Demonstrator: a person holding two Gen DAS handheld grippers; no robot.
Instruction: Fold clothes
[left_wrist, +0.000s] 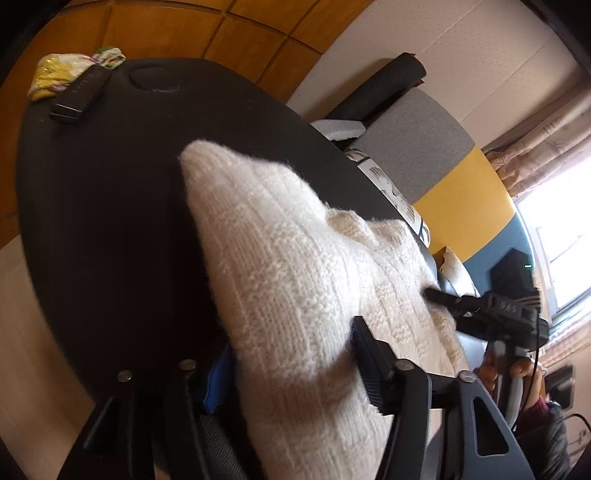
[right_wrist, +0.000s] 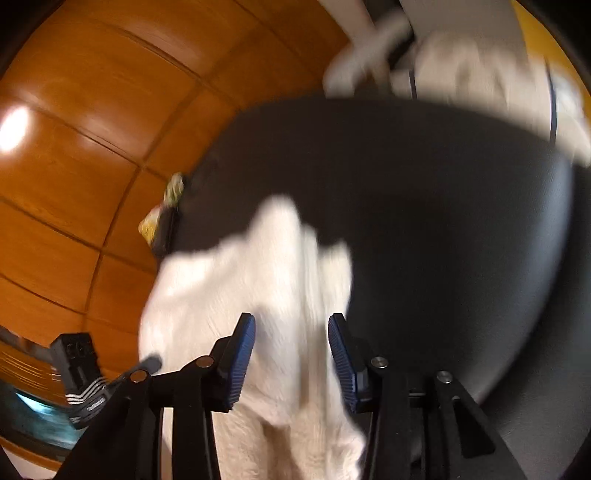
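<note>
A cream-white knitted woollen garment (left_wrist: 295, 266) lies on the round black table (left_wrist: 103, 206), bunched into a ridge that runs from mid-table toward the near edge. In the left wrist view the left gripper (left_wrist: 291, 365) straddles the near end of that ridge: the knit fills the gap between its jaws, the right blue-ribbed pad is against the wool, the left pad is mostly hidden behind it, and whether they press on it cannot be told. Farther right, the right gripper (left_wrist: 436, 295) has its dark tip on the garment's right edge.

The right wrist view is motion-blurred. The right gripper (right_wrist: 291, 354) has its jaws parted, with the garment (right_wrist: 258, 295) passing between them and a visible gap at each pad.

At the table's far left edge sit a flat black rectangular device (left_wrist: 79, 94) and a crumpled yellow-and-green floral cloth (left_wrist: 61, 72). Beyond the table stands a grey, yellow and blue sofa (left_wrist: 443, 162), on an orange wooden floor (right_wrist: 74, 129).
</note>
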